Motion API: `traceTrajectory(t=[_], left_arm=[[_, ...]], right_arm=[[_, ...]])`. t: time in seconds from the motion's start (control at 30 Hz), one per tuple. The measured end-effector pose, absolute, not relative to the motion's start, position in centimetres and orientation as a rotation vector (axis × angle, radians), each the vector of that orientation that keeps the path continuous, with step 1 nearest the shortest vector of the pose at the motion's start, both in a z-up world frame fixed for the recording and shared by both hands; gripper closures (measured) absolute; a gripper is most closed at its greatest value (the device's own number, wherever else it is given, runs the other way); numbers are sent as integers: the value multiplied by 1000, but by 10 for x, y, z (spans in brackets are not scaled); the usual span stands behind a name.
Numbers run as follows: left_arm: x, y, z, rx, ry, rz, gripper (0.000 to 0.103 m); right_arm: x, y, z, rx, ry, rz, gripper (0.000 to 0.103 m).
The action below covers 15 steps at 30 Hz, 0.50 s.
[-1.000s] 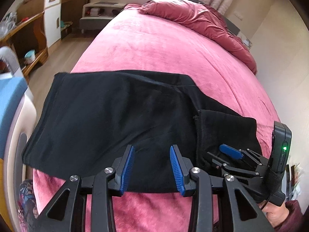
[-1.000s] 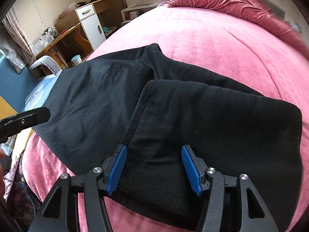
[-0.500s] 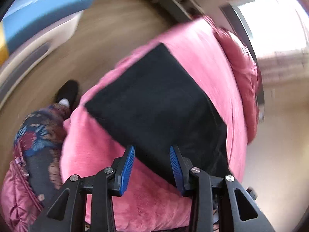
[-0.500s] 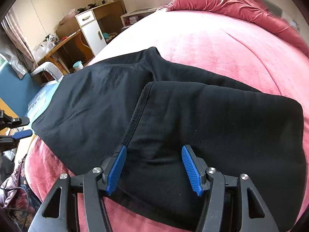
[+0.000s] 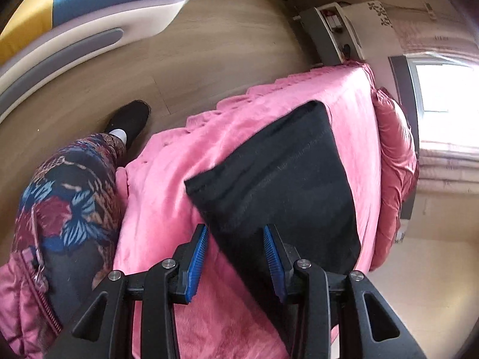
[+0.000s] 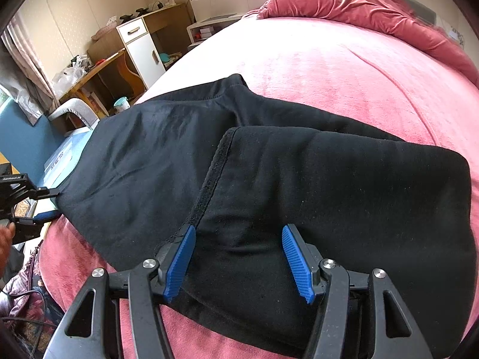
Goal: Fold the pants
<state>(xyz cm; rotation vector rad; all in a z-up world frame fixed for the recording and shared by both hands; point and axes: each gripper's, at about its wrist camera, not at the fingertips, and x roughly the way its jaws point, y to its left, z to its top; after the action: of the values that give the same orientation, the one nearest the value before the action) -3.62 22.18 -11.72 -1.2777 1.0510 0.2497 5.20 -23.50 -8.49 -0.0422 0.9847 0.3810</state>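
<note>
Between the blue pads of the left claw [image 5: 236, 261] lies the near edge of the black pants [image 5: 287, 185], the jaws standing about half apart and pressing on nothing, with the fabric's corner just ahead of them on the pink bed [image 5: 167, 197]. A second ago this claw looked straight across the pants from the bed's near side; it has since swung out to the garment's left end and rolled hard over, so the bed now runs away slantwise and the person's patterned trouser leg [image 5: 69, 197] and the wooden floor [image 5: 209, 48] fill the left of its view. That reads as lining up to take the left end, probably to carry it over toward the folded part. At the other end the right claw [image 6: 239, 261] hangs over the already doubled-over portion of the pants [image 6: 329, 197], jaws somewhat wider than half and empty, its left pad beside the ribbed hem; its view is nearly unchanged from a second ago, save that the left claw [image 6: 33, 206] is now seen at the pants' far left edge. Further off, the crumpled red duvet [image 6: 359, 9] sits at the head of the bed. The fold seems partway done.
</note>
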Motion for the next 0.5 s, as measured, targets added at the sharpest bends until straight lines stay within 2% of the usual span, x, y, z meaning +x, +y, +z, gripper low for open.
traceTrajectory(t=[0.17, 0.2, 0.27, 0.5], left_arm=[[-29, 223, -123, -1273, 1046, 267, 66], [-28, 222, -122, -1257, 1039, 270, 68], [-27, 220, -118, -1202, 1040, 267, 77], [-10, 192, -70, -905, 949, 196, 87]], right_arm=[[53, -235, -85, -41, 986, 380, 41], [53, -234, -85, -40, 986, 380, 41], [53, -234, -85, -39, 985, 379, 41], [54, -234, -86, -39, 987, 379, 41]])
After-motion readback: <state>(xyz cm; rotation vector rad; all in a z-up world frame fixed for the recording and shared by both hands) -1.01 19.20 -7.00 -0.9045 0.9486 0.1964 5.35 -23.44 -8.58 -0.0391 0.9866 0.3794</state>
